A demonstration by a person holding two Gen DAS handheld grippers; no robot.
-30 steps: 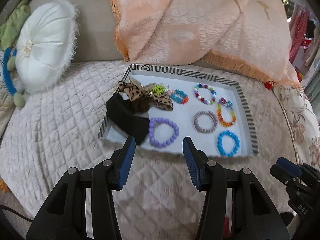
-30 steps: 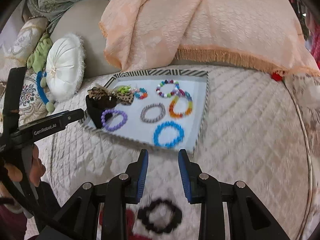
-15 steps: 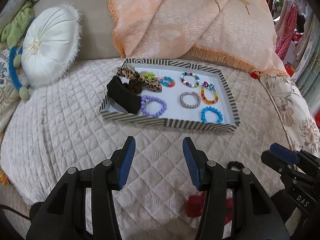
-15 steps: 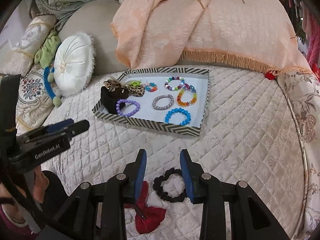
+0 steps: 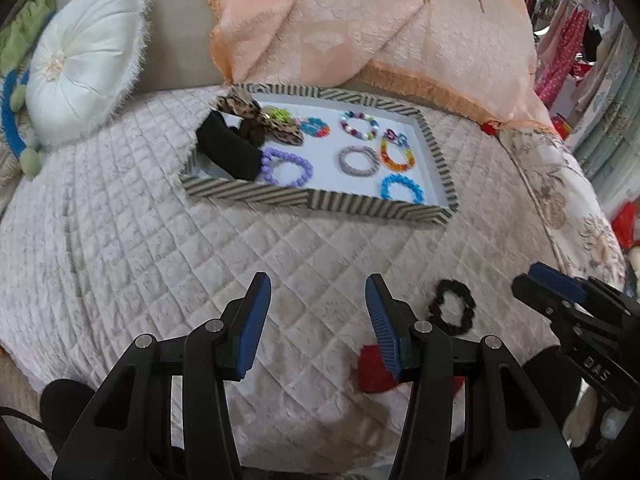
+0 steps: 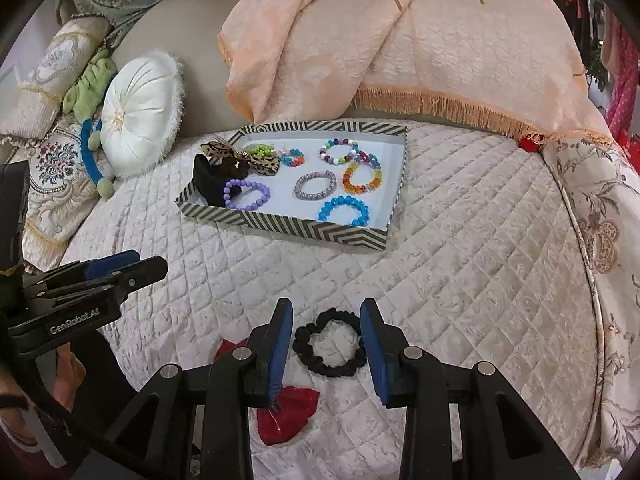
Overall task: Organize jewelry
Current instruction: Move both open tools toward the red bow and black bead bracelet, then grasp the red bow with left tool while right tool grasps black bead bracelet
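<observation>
A striped tray [image 6: 288,229] [image 5: 320,200] on the quilted bed holds several bead bracelets, a black band [image 6: 208,184] and a leopard bow [image 6: 224,152]. A black scrunchie [image 6: 330,342] [image 5: 452,308] lies on the quilt near the front edge. My right gripper [image 6: 326,344] is open, its fingers on either side of the scrunchie, not touching it. A red bow [image 6: 286,412] [image 5: 374,368] lies just left of it, partly hidden. My left gripper [image 5: 318,316] is open and empty over bare quilt, left of the scrunchie.
A white round cushion [image 6: 140,116] and a blue and green toy [image 6: 90,148] sit left of the tray. A peach fringed blanket [image 6: 420,40] is draped behind it. The bed's piped edge [image 6: 580,240] curves on the right.
Both grippers have pulled back from the tray toward the bed's front. The black scrunchie and red bow have come into view; the scrunchie now lies between my right fingers.
</observation>
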